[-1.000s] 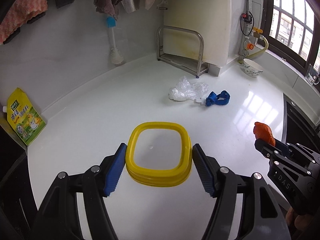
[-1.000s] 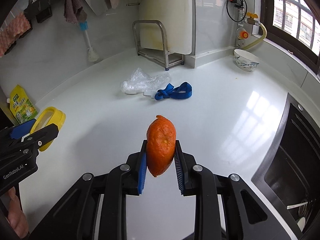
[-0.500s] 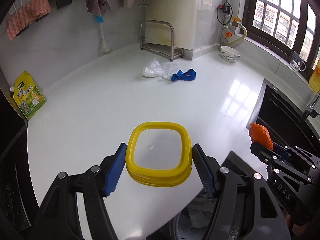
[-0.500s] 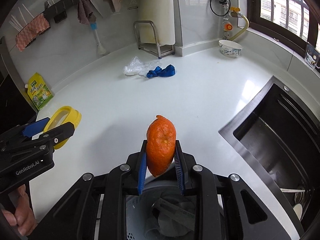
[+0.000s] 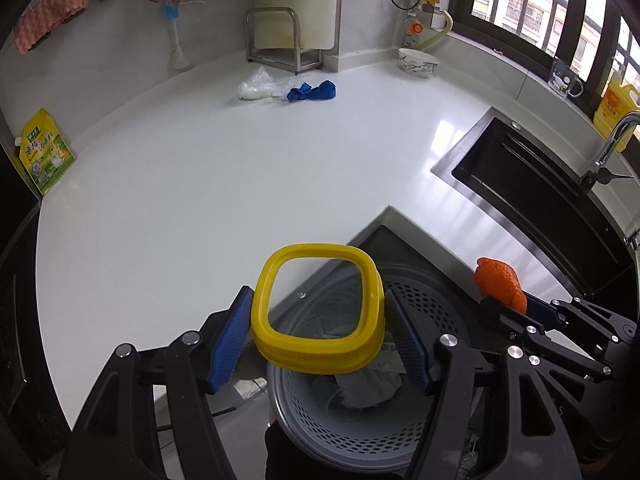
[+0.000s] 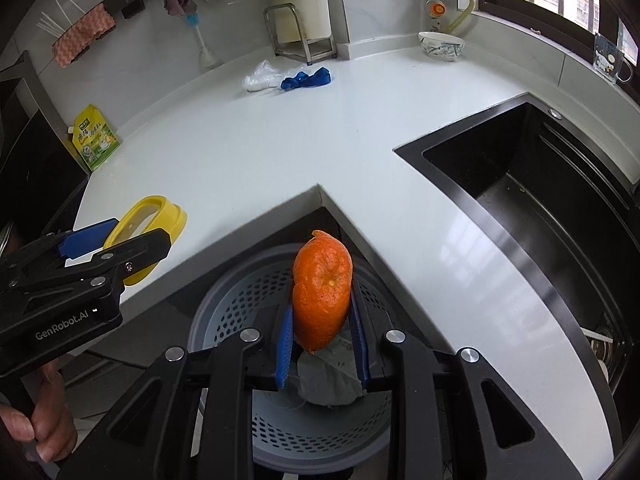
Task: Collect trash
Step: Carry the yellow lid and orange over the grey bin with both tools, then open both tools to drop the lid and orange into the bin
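Only the right wrist view shows a hand (image 6: pixel 38 428) behind the left gripper (image 6: pixel 120 242) clamping the yellow lid (image 6: pixel 160 216); right gripper (image 6: pixel 322 334) pinches orange peel (image 6: pixel 322 292)

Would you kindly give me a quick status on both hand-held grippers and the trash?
Left hand-held gripper shut on yellow lid. Right hand-held gripper shut on orange peel. Both above grey bin. Nothing in the way.

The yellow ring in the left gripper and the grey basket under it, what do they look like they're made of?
Yellow ring: looks like smooth moulded plastic with a slight gloss, around a clear pane the basket shows through, probably a container lid. Grey basket: seems matte plastic, with rows of evenly punched holes in its wall; the look alone cannot rule out coated metal.
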